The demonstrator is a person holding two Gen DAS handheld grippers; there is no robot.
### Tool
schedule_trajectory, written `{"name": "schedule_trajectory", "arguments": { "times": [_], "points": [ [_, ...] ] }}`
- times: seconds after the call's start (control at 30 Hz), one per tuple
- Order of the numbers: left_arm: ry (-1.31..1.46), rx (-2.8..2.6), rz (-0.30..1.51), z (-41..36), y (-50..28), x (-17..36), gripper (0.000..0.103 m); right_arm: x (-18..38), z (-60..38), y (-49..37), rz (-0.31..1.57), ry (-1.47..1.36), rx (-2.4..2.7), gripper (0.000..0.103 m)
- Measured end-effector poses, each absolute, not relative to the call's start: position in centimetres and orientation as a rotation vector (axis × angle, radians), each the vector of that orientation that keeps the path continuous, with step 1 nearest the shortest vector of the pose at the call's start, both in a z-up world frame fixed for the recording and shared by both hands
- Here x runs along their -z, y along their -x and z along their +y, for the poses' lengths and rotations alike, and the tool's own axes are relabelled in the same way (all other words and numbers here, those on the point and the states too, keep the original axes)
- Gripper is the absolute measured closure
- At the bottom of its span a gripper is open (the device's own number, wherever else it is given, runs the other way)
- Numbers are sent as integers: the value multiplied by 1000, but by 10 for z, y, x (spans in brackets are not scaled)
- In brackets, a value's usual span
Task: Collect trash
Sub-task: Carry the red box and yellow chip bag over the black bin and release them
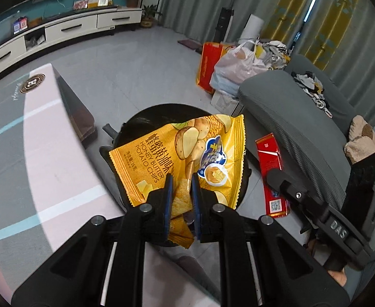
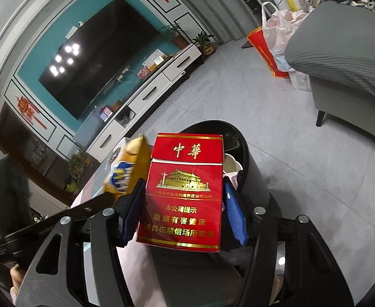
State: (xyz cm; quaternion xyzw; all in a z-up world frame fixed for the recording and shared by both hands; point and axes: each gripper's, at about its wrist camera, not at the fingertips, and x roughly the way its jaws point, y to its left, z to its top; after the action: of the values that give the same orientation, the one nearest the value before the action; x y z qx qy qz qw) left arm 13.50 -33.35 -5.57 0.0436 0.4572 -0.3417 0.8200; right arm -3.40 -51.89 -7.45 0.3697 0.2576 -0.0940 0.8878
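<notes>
My left gripper (image 1: 182, 179) is shut on a yellow honey butter potato chips bag (image 1: 187, 151). The bag hangs over the open top of a round black bin (image 1: 156, 112) on the floor. My right gripper (image 2: 185, 181) is shut on a red cigarette pack (image 2: 185, 194), one blue pad pressing each side. It holds the pack upright just in front of the bin (image 2: 254, 168), which has pale trash (image 2: 232, 163) inside. From the left wrist view the same pack (image 1: 269, 158) sits right of the bin. The chips bag (image 2: 128, 168) shows left of the pack.
A low table with a pink and grey cover (image 1: 34, 153) runs along the left of the bin. A grey sofa (image 1: 289, 117) stands to the right. Plastic and red paper bags (image 1: 236, 69) sit on the floor behind it. A TV cabinet (image 1: 72, 28) lines the far wall.
</notes>
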Motion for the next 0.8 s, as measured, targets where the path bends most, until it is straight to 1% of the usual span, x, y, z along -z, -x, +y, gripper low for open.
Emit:
{"name": "schedule_trajectory", "arguments": {
  "times": [0.27, 0.37, 0.4, 0.43, 0.47, 0.5, 0.57, 0.6, 0.63, 0.67, 0.7, 0.73, 0.8],
  "points": [
    [-199, 653, 1019, -366, -154, 87, 88, 80, -520, 12, 547, -758, 206, 44],
    [-230, 651, 1023, -377, -155, 94, 87, 82, -517, 0, 581, -716, 198, 44],
    [-235, 652, 1022, -379, -154, 95, 83, 84, -516, -5, 600, -703, 199, 44],
    [-245, 648, 1018, -381, -153, 95, 83, 86, -516, -9, 613, -696, 200, 44],
    [-253, 645, 1013, -382, -153, 96, 76, 88, -517, -11, 616, -699, 204, 43],
    [-256, 643, 1011, -382, -153, 96, 64, 89, -517, -13, 624, -698, 207, 43],
    [-250, 652, 1013, -380, -153, 97, 52, 91, -519, -15, 630, -697, 208, 42],
    [-247, 653, 1010, -379, -153, 96, 51, 91, -519, -15, 629, -703, 203, 41],
    [-246, 651, 1003, -377, -152, 95, 50, 91, -520, -15, 631, -708, 203, 36],
    [-245, 651, 997, -375, -152, 93, 47, 92, -521, -15, 629, -712, 204, 34],
    [-242, 652, 995, -373, -152, 92, 42, 92, -522, -13, 625, -719, 206, 34],
    [-238, 658, 992, -370, -151, 91, 40, 91, -523, -12, 623, -724, 206, 33],
    [-238, 664, 982, -364, -148, 87, 38, 90, -525, -9, 619, -740, 209, 32]
  ]
}}
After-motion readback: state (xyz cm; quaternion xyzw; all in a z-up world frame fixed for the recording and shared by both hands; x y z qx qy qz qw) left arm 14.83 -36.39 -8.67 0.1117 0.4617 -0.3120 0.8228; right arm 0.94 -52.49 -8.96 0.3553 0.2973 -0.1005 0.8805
